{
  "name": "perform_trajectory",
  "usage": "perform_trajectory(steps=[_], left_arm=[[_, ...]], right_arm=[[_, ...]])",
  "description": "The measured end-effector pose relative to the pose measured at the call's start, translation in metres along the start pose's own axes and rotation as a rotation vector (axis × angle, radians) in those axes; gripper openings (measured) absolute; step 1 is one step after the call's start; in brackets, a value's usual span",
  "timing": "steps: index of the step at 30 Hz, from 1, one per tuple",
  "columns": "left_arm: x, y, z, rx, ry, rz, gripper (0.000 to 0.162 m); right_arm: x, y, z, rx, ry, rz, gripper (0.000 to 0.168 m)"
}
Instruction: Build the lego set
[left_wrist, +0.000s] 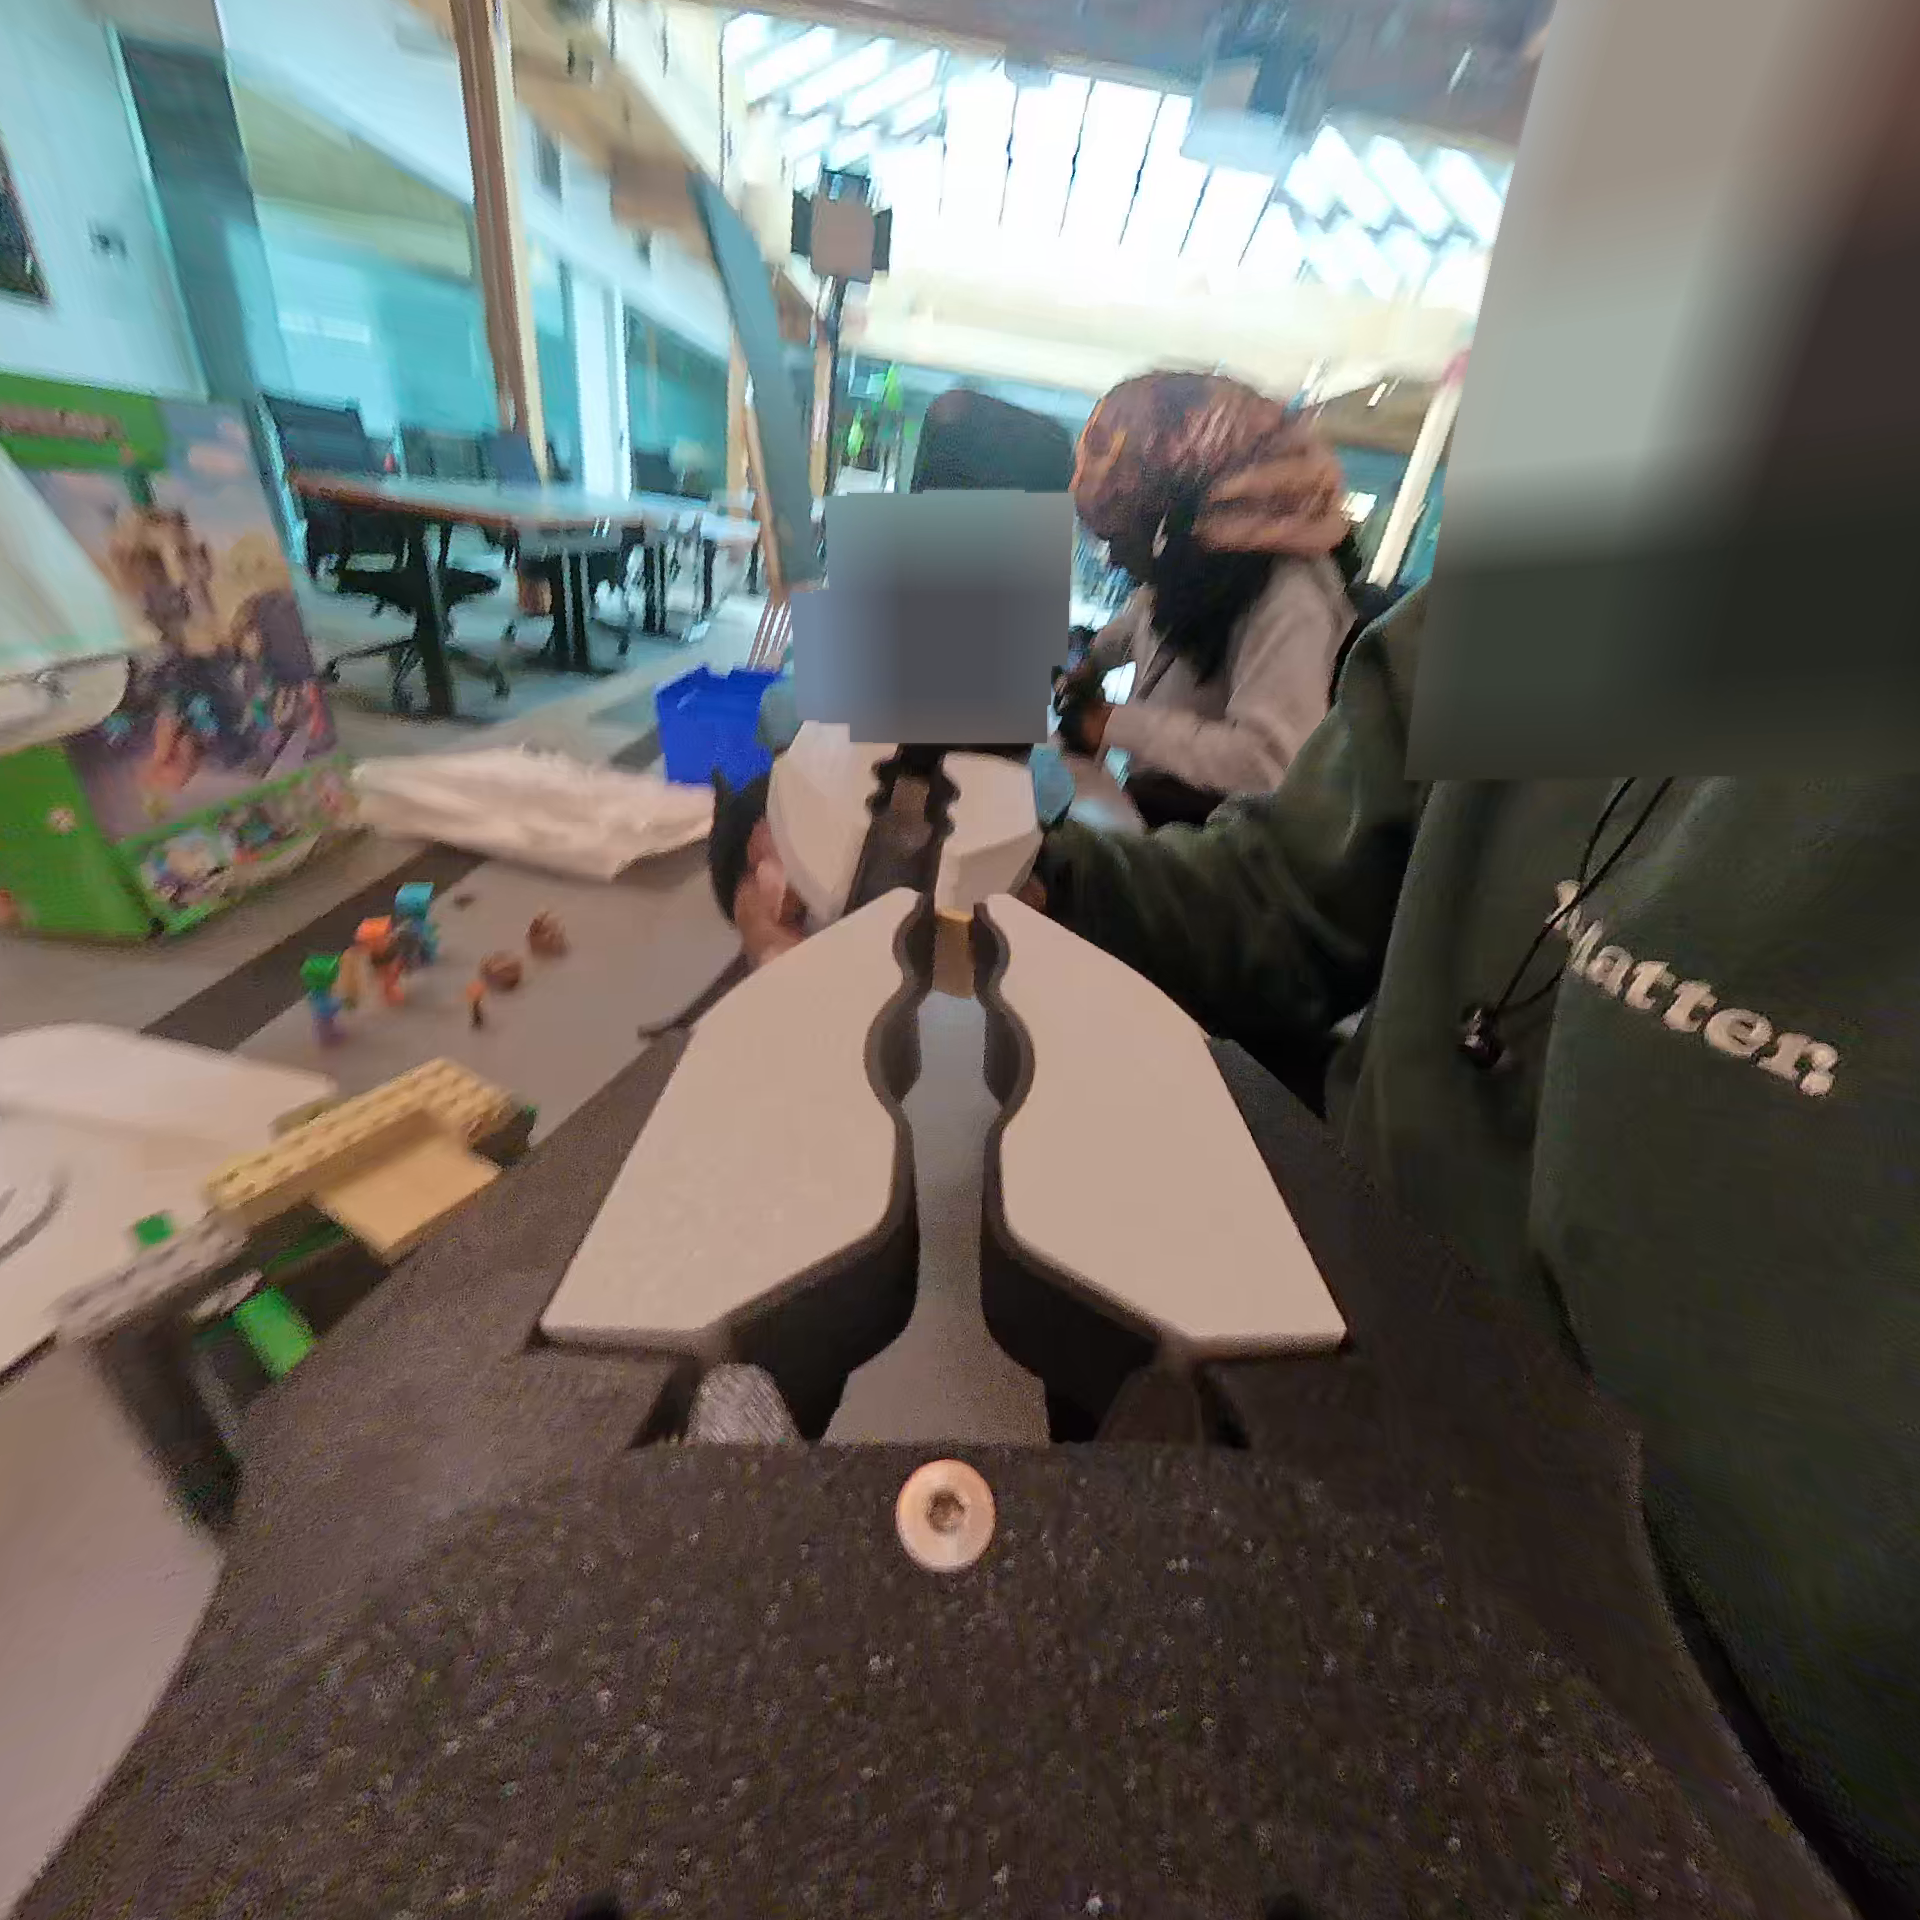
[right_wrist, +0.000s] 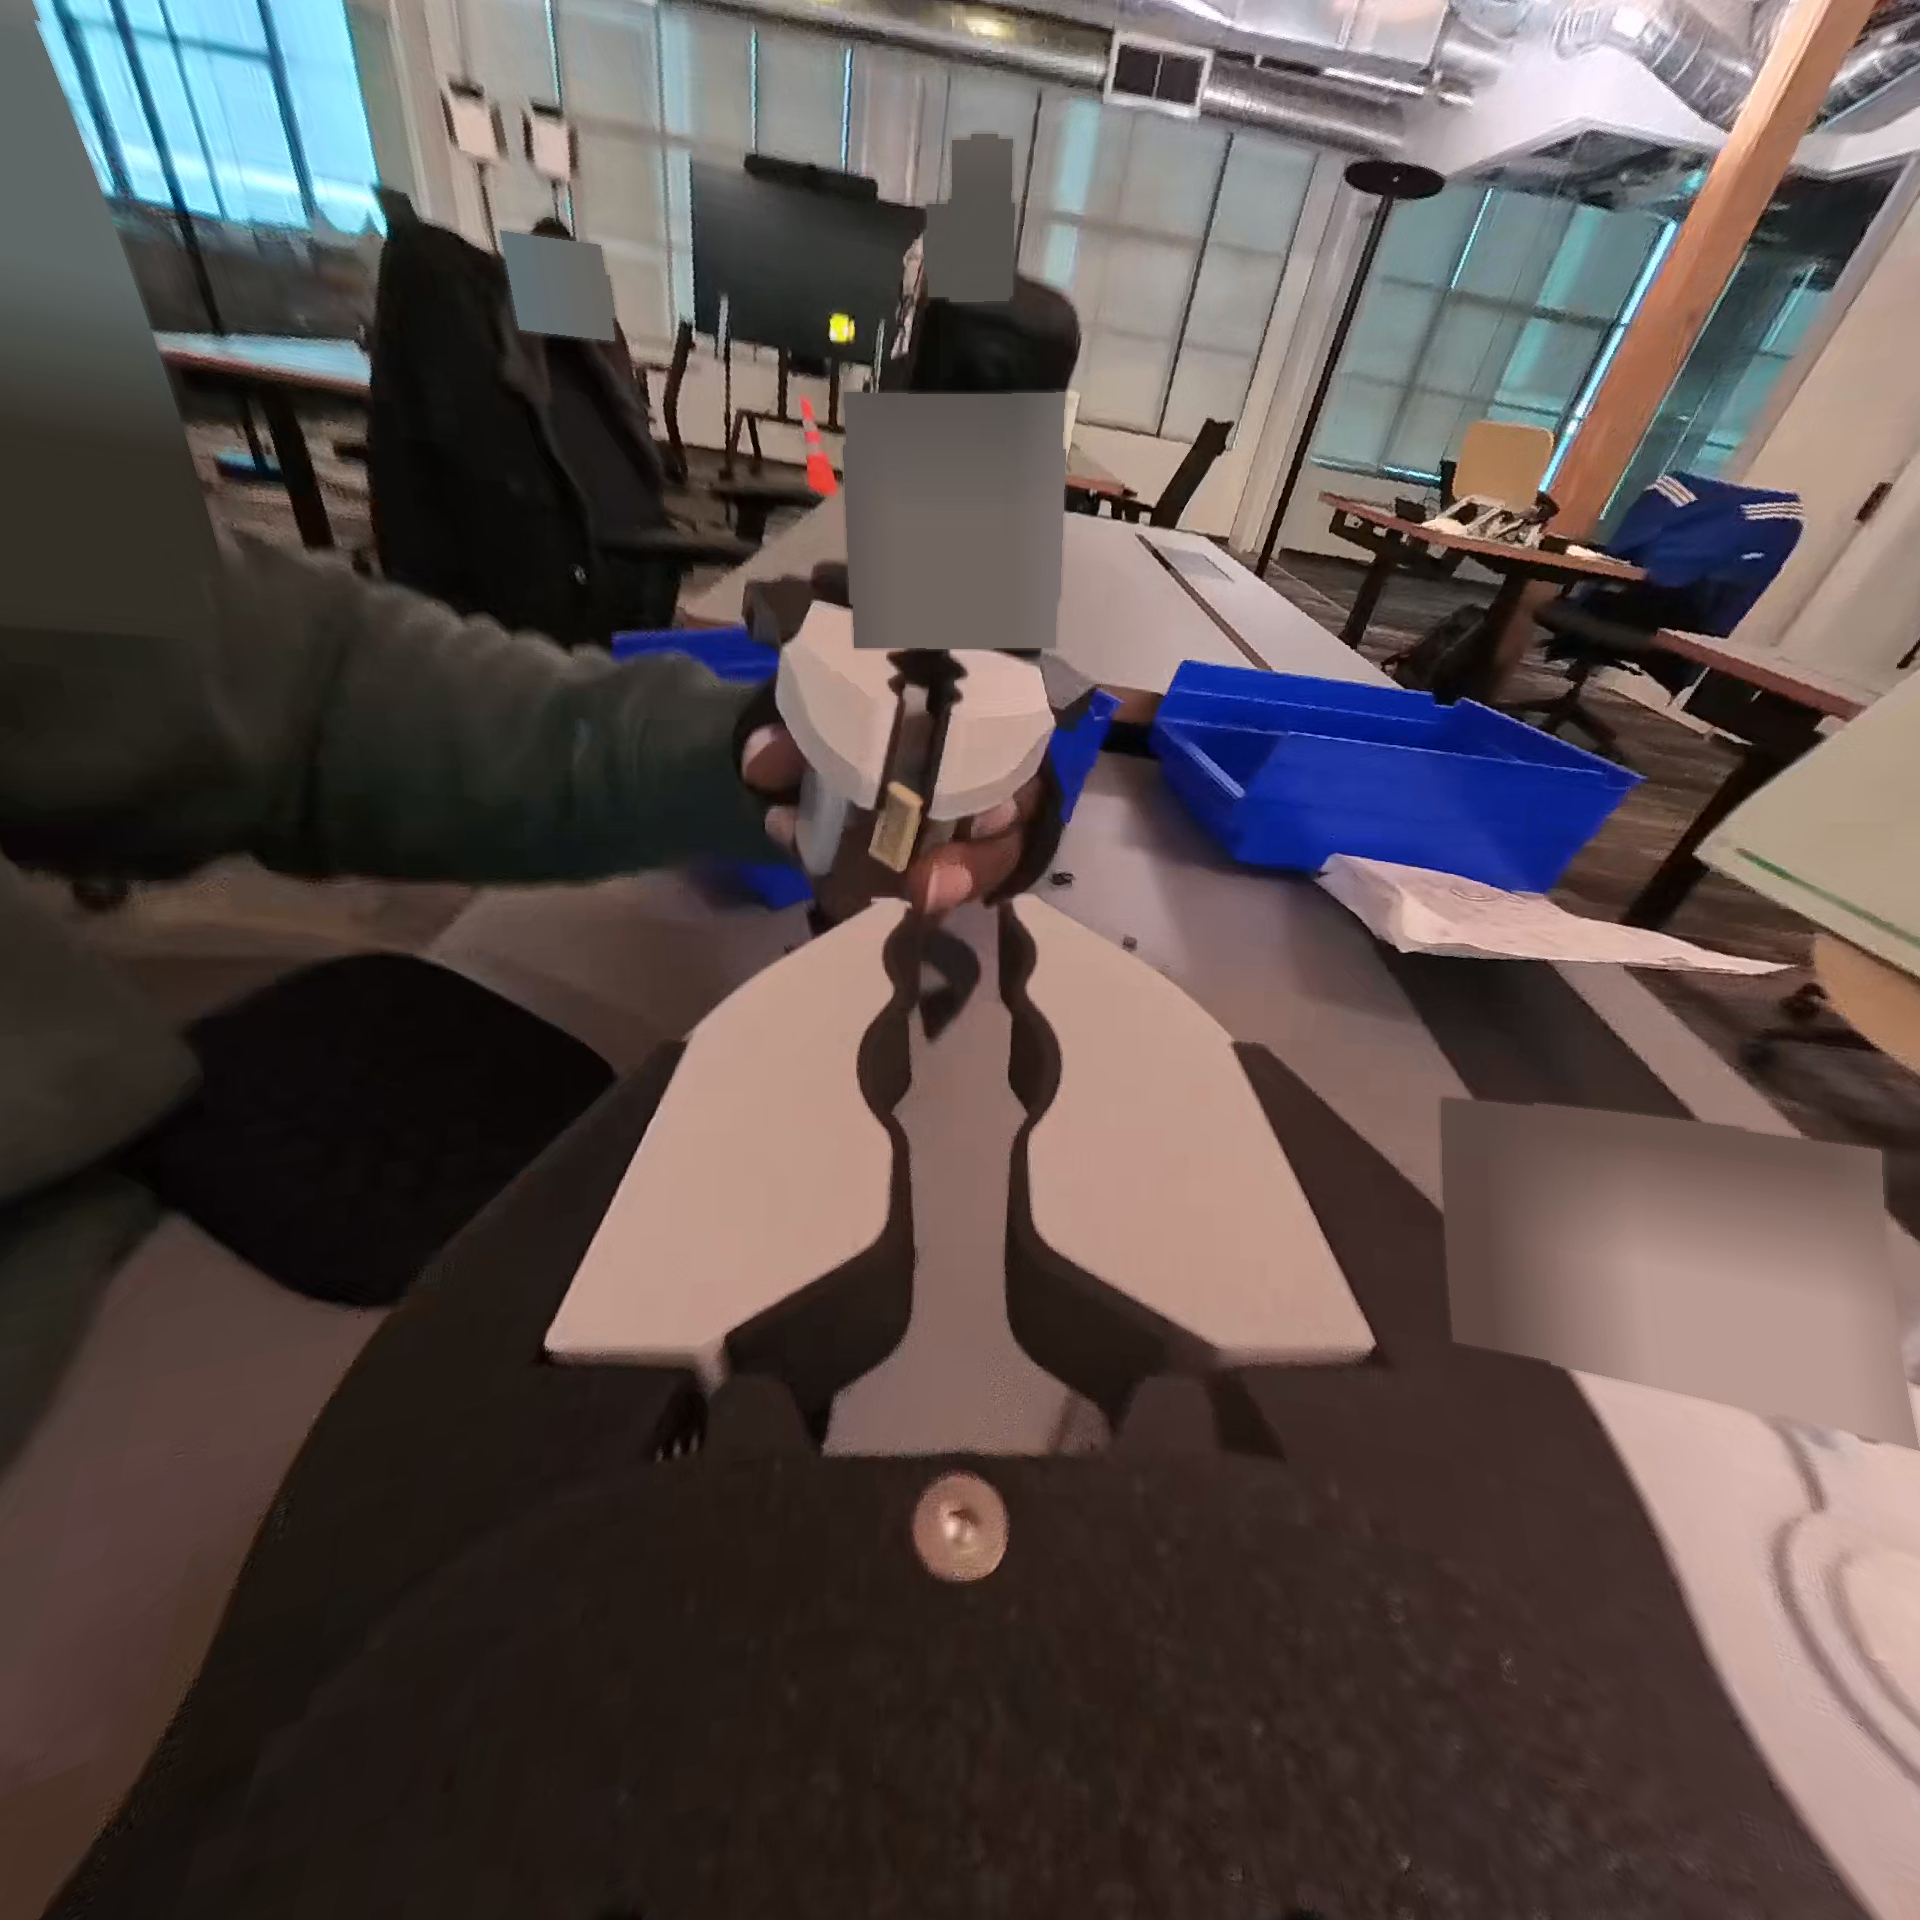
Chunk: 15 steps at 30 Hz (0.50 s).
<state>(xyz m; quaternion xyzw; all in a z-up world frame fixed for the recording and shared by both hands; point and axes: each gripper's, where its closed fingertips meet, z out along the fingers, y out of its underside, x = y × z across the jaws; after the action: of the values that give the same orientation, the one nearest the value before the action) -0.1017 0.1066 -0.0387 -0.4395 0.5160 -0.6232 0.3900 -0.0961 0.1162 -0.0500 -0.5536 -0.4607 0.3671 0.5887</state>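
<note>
Both grippers are held up in the air, tip to tip. My left gripper (left_wrist: 951, 920) is shut on a small tan lego piece (left_wrist: 958, 951). It also shows in the right wrist view (right_wrist: 909, 800), with the tan piece (right_wrist: 897, 831) sticking out of its tips. My right gripper (right_wrist: 956, 920) is nearly shut and grips a small black lego piece (right_wrist: 940, 982). In the left wrist view it (left_wrist: 906, 831) faces me, just behind the tan piece. I cannot tell whether the two pieces touch.
On the grey table at the left are a tan partial build (left_wrist: 364, 1143), several small figures (left_wrist: 374, 956), the lego box (left_wrist: 177, 675) and white bags (left_wrist: 540, 810). Blue bins (right_wrist: 1382, 779) and a paper sheet (right_wrist: 1507, 920) lie to the right. A person (left_wrist: 1226, 644) sits behind. Left and right tips are no more than a few centimetres apart. The tan partial build (left_wrist: 364, 1143) sits 15 cm or so from the ends of my right fingers.
</note>
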Motion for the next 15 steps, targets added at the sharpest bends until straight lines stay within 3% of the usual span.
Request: perform_trajectory(steps=[5,10,15], left_arm=[[0.007,-0.011,0.010,0.164,0.070,-0.033,0.006],[0.007,-0.004,0.013,0.172,0.077,-0.031,0.006],[0.005,0.017,0.016,0.120,0.057,-0.063,0.007]], right_arm=[[-0.011,-0.010,0.006,0.076,-0.007,0.106,0.019],[-0.017,-0.009,0.006,0.082,-0.016,0.166,0.007],[-0.021,0.014,0.001,-0.038,0.013,0.144,0.007]])
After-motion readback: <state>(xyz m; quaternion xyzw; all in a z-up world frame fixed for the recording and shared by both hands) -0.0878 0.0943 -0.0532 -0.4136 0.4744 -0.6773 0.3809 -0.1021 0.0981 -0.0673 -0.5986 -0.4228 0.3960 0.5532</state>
